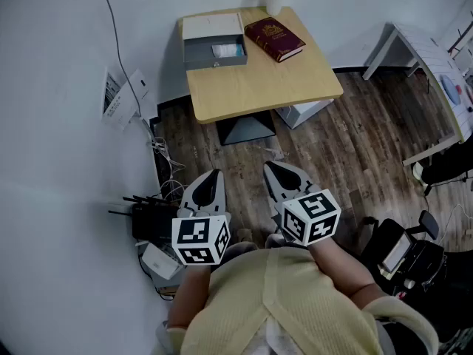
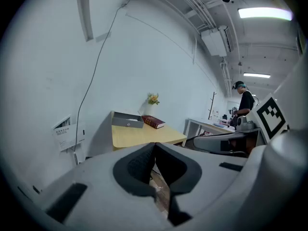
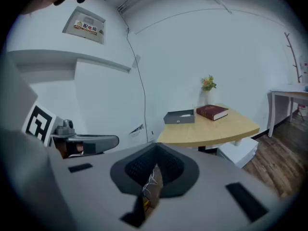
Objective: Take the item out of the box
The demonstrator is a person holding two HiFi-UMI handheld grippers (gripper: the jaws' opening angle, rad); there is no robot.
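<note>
Clear run to the box (image 1: pixel 214 59)
Bare tabletop (image 1: pixel 259 87) in front; book (image 1: pixel 275 39) close on its right, wall (image 1: pixel 148 6) behind.

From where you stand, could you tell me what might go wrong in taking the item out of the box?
The red book lies close beside the box, with a vase behind it; reaching for the item could knock either. Loose cables on the floor left of the table could trip me.

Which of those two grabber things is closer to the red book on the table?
Right. The right gripper points almost straight at the red book. The left gripper sits further left, facing the grey box instead. Both are well short of the table.
</note>
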